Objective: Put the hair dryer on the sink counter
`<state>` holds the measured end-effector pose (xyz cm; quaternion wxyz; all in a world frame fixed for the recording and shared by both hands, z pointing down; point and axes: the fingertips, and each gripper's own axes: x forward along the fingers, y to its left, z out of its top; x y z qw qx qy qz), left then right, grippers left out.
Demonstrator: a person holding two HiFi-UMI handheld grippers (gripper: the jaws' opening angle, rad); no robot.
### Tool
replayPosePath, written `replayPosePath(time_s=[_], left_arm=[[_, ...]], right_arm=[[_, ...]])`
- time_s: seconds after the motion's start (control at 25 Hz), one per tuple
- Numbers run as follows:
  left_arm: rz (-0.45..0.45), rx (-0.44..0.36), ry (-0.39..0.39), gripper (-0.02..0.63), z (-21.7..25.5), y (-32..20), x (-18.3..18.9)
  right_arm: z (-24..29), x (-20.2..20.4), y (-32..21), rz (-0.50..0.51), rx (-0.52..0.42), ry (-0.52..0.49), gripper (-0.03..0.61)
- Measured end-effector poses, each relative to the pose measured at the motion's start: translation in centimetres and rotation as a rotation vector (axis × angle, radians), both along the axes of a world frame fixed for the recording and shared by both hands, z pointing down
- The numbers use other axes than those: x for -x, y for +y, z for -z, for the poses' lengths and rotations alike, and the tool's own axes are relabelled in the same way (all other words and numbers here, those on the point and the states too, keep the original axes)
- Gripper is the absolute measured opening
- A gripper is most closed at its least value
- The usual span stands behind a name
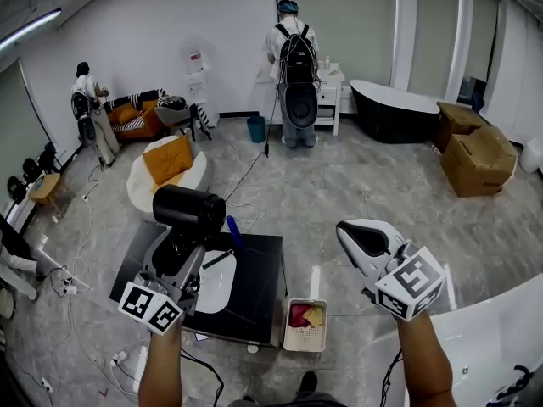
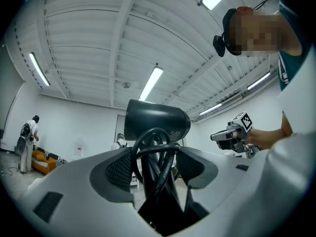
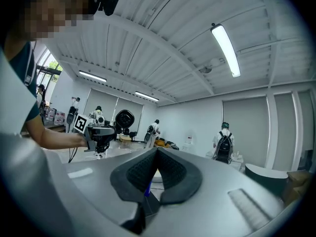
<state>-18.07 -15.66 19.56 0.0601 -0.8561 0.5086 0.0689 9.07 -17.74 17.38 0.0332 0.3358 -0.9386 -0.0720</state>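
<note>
My left gripper [image 1: 181, 246] is shut on the handle and coiled cord of a black hair dryer [image 1: 188, 209], which it holds upright above a black table [image 1: 259, 287]. In the left gripper view the dryer's barrel [image 2: 157, 121] rises above the jaws, with the cord looped between them. My right gripper [image 1: 355, 234] hangs at the right with its pads pressed together on nothing, as the right gripper view [image 3: 157, 168] shows. The white sink counter [image 1: 332, 91] stands far off at the back wall, with a person in front of it.
On the black table lies a white oval plate [image 1: 217, 283]. A small basket [image 1: 305, 325] sits on the floor beside the table. Further off are a white beanbag with an orange cushion [image 1: 171, 166], a black bathtub [image 1: 394, 108] and cardboard boxes [image 1: 477, 156].
</note>
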Motion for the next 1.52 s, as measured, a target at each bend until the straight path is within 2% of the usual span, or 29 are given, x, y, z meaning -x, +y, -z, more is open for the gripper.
replayPosePath(time_s=[0.16, 0.4, 0.68, 0.96, 1.32, 1.52], left_arm=[[-0.025, 0.015, -0.036, 0.268, -0.8, -4.4, -2.0], [-0.113, 0.068, -0.04, 0.268, -3.4, -9.9, -1.1], [-0.194, 0.14, -0.062, 0.268, -8.2, -13.9, -2.5], [-0.213, 0.235, -0.092, 0.268, -14.4, -16.9, -4.2], [-0.195, 0.346, -0.103, 0.267, -21.7, -20.5, -6.0], [-0.178, 0.414, -0.12, 0.267, -26.4, -22.0, -5.4]], right_arm=[[-1.7, -2.2, -3.0, -0.036, 0.027, 0.001, 0.011], [-3.7, -0.3, -4.7, -0.119, 0.046, 0.007, 0.011], [-6.6, -0.7, -4.9, -0.213, 0.079, 0.001, 0.011], [-10.7, -2.2, -6.3, -0.28, 0.125, -0.034, 0.011], [-16.7, -4.8, -8.0, -0.314, 0.205, -0.047, 0.012], [-19.9, -4.8, -8.6, -0.323, 0.243, -0.053, 0.011]])
